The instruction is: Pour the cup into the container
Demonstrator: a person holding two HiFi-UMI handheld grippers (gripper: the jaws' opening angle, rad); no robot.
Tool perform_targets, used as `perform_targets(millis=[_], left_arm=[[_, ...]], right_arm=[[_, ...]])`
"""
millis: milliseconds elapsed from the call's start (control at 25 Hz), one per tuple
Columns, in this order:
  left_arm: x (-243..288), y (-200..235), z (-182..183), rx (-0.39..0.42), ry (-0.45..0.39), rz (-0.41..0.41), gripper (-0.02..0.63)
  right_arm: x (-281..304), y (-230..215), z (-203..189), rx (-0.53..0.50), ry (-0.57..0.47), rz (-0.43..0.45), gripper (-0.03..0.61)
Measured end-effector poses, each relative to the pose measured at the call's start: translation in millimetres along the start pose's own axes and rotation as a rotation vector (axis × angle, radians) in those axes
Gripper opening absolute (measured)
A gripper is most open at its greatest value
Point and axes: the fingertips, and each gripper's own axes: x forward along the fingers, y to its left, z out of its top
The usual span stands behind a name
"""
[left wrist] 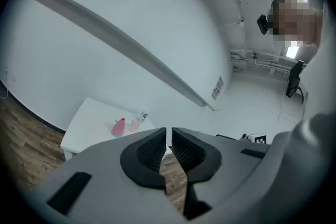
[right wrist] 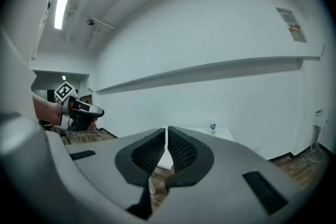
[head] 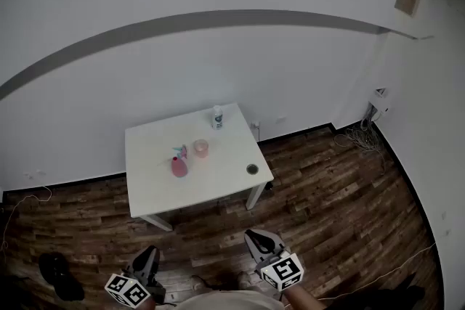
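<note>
- The left gripper (head: pixel 149 252) hangs low over the wooden floor (head: pixel 341 185), short of the table's front edge and well apart from it. Its jaws are drawn together to a thin slit, and nothing sits between them.
- The white table (head: pixel 225 185) stands ahead against the wall. A pink container (head: pixel 179 168) sits upright near its middle, a little toward the front edge.
- The cup (head: pixel 201 148) stands upright just beside the container, to its right and a little further toward the far edge. It lies ahead of both grippers and roughly between them.
- A small bottle (head: pixel 217 117) stands at the far edge, toward the far right corner and apart from the cup.
- The right gripper (head: pixel 251 234) also hangs over the floor before the front edge. Its jaws are pressed together and empty. It looks slightly nearer the cup than the left one, so the reach for the cup probably falls to it, and the jaws must spread first.
</note>
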Motion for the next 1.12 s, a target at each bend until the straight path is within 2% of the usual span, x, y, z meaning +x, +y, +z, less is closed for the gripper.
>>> perform_targets(millis=[480,760,1000,1120], left_arm=[[12,-36,-31,-0.028,-0.001,0.012,0.044],[22,-60,-49,-0.024,-0.005,0.027,0.045],[31,-72,-61,-0.009,-0.019,0.043,0.044],[37,-81,-63,-0.017,-0.032,0.061,0.046]], right_arm=[[-48,-28,-5,-0.049,0.005,0.0,0.018],[-66,-45,-10,-0.013,0.01,0.022,0.022],[-77,-67,-13,-0.023,0.016,0.019,0.064],[-82,-74,-18,0.006,0.018,0.055,0.066]])
